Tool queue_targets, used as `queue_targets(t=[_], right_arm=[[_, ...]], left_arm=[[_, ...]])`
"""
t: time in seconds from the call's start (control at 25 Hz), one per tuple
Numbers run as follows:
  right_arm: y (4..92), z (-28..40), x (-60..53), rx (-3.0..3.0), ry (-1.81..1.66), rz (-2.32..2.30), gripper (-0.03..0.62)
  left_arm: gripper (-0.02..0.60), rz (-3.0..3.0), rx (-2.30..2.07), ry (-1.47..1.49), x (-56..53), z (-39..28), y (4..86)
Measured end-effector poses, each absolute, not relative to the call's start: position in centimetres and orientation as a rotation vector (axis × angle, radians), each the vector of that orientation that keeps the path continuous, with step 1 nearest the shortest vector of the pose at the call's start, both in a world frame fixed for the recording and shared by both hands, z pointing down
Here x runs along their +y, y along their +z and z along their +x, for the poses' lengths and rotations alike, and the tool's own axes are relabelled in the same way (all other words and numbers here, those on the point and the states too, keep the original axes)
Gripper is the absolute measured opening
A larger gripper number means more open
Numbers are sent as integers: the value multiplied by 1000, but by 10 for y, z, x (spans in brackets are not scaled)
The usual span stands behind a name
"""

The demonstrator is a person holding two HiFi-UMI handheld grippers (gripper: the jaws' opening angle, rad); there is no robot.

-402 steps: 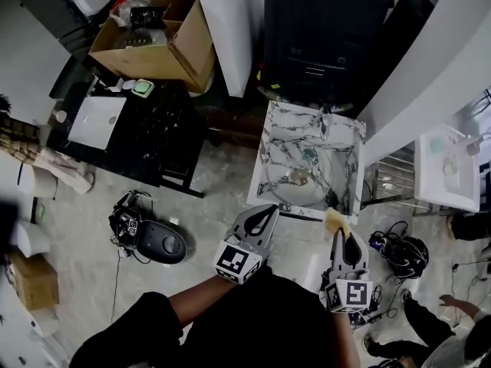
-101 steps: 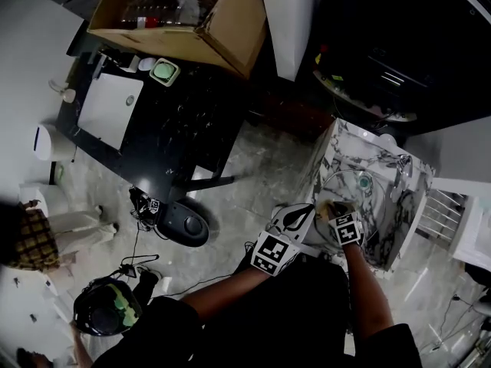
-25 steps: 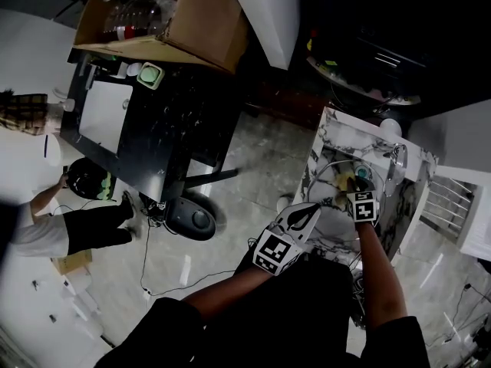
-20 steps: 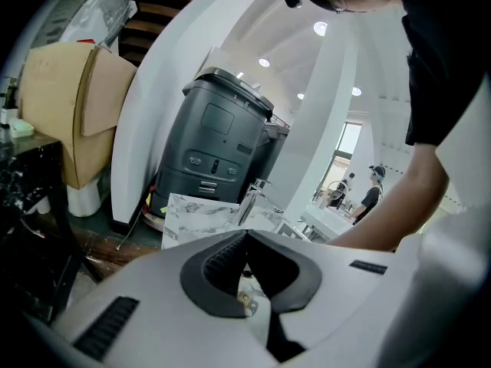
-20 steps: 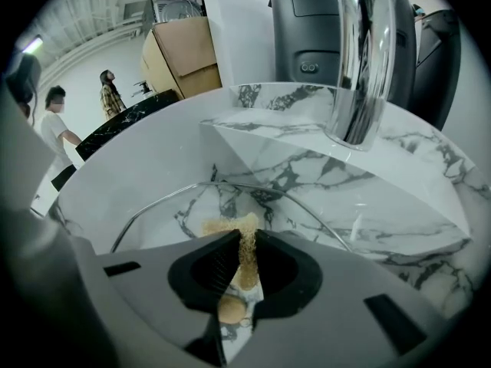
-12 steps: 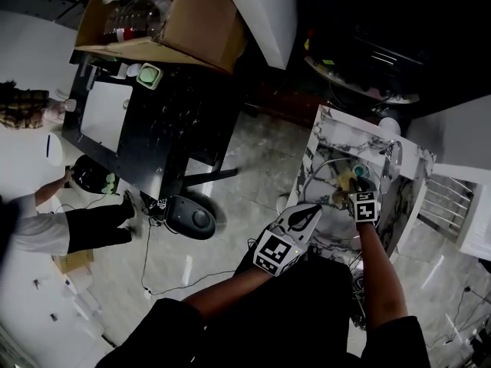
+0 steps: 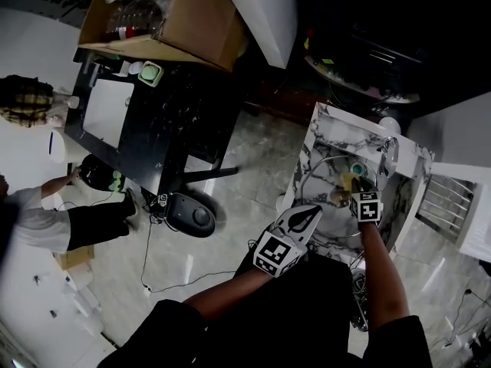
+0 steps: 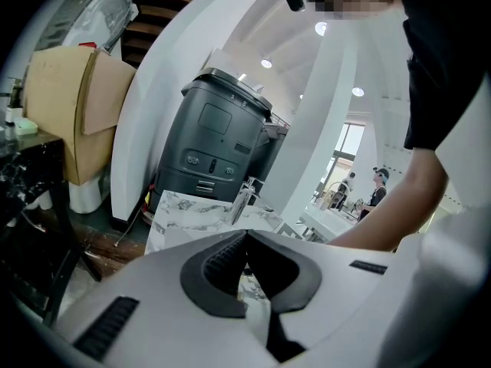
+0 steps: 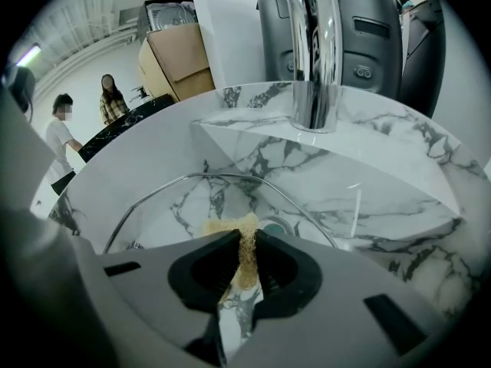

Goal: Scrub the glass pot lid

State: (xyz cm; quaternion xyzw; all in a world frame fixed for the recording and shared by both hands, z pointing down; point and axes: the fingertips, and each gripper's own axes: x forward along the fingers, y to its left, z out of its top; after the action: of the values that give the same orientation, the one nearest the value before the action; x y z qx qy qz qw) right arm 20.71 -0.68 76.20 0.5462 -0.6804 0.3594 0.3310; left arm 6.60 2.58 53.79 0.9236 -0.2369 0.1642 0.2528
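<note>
- Right tool (image 7: 347,185) (image 9: 244,241): you have it down inside the sink (image 7: 337,139), its jaws narrow and pinched on a yellowish sponge (image 9: 235,228). The sponge's top edge sticks out just past the jaw tips.
- Sponge, head view (image 7: 342,182): a pale yellow patch at the tip of your right tool, toward the far edge of the sink, just beside the drain.
- Glass pot lid (image 9: 192,204) (image 7: 322,176): lying in the sink basin. Its metal rim arcs round in front of the right tool's jaws, and the marble shows through the glass. The sponge is at the lid; I cannot tell whether it presses on the glass.
- Drain (image 9: 278,226): a teal ring at the basin bottom, seen just right of the sponge.
- Tap (image 9: 313,52): chrome, standing at the sink's far edge, its spout over the basin.
- Left tool (image 7: 310,211) (image 8: 245,236): your jaws are brought together at the tips with nothing between them. It hangs at the sink's near edge, apart from the lid.
- Black surface (image 7: 173,121): well to the left of the sink. An open cardboard box (image 7: 178,23) sits at its far end and a white board (image 7: 107,107) lies near its left edge.
- Dark grey machine (image 8: 219,146): standing behind the sink's far edge.
- Two people (image 9: 61,140): standing by the black surface in the right gripper view.
</note>
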Motion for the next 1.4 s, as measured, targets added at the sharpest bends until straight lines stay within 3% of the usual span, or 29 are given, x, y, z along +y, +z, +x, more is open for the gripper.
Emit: queue_targets(t=[1.4], right_arm=[[758,243,30,-1713,862,1375,64]], left_arm=[[16,2508,-878,457,38,65,527]])
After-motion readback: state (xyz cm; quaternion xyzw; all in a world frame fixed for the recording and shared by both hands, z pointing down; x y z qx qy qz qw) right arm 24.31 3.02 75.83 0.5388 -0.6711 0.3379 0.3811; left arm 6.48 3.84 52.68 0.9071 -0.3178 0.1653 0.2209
